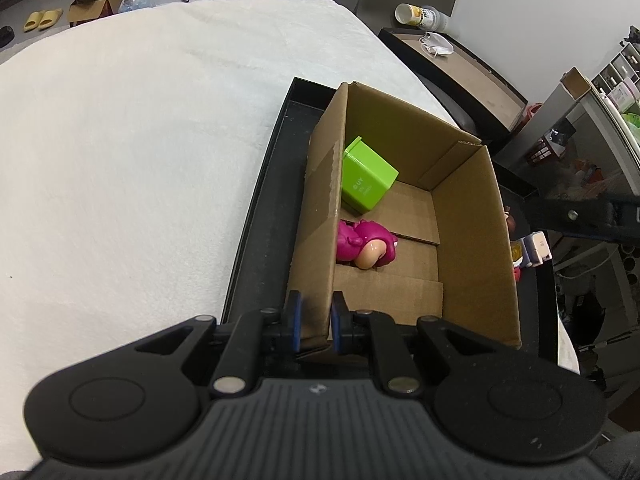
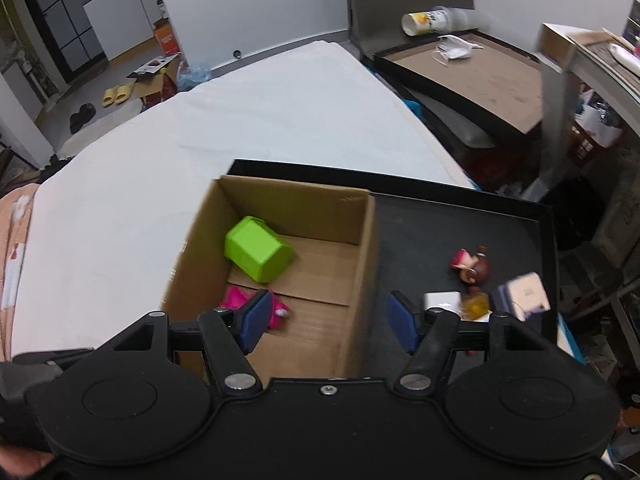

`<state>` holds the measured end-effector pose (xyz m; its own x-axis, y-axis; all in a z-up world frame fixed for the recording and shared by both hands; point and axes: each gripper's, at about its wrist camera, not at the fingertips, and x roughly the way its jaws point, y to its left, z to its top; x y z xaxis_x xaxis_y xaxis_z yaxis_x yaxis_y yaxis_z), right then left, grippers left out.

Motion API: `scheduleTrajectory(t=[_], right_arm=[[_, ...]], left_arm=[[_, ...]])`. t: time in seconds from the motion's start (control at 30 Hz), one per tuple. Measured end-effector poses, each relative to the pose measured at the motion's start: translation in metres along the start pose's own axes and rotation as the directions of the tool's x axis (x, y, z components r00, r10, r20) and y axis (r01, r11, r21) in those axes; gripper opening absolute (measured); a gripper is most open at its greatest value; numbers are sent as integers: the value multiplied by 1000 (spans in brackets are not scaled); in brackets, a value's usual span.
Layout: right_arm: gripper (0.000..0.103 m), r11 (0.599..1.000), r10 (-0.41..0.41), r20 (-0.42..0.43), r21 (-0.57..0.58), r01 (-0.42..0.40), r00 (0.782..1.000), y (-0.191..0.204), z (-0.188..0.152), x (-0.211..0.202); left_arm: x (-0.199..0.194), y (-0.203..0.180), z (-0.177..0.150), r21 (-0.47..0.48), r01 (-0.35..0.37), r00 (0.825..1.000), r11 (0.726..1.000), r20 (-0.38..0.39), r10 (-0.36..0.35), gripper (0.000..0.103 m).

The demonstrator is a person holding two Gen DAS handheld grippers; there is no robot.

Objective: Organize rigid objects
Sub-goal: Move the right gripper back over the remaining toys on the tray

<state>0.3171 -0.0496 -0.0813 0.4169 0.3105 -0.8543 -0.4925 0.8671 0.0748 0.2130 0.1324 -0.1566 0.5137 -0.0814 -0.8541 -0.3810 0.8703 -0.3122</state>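
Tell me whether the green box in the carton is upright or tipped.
Tipped. The green box leans against the cardboard carton wall, its faces slanted to the floor, beside the pink toy.

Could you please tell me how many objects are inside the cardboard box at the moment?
2. The green box leans in the far left corner of the cardboard box; the pink toy figure lies nearer, against the left wall. The right gripper hides some floor.

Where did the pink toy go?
The pink toy lies on the floor of the cardboard box, against its left wall in the left wrist view, just nearer the camera than the green cube.
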Motion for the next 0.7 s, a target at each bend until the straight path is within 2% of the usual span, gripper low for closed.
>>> scheduleTrajectory(t=[0.2,0.33,0.5,0.57,0.7], right_arm=[[71,1000,-5,18,18,5,1000,-21,-5,-7],[83,1000,-1,53,11,1,999,-32,-9,-13],[84,1000,-4,70,9,3,998,-45,-14,-15],[90,1000,-11,82,19,9,997,-52,-16,-15],[91,999,-12,88,34,9,996,-68,-24,-11]], left_arm=[[0,-5,-1,9,-19,1000,1000,4,19,13],[0,-7,0,14,-32,999,999,4,32,13],[1,-7,1,8,-38,999,999,-2,38,12],[1,-9,1,11,-44,999,999,-3,44,12],[1,-12,1,20,-59,998,998,-3,59,12]])
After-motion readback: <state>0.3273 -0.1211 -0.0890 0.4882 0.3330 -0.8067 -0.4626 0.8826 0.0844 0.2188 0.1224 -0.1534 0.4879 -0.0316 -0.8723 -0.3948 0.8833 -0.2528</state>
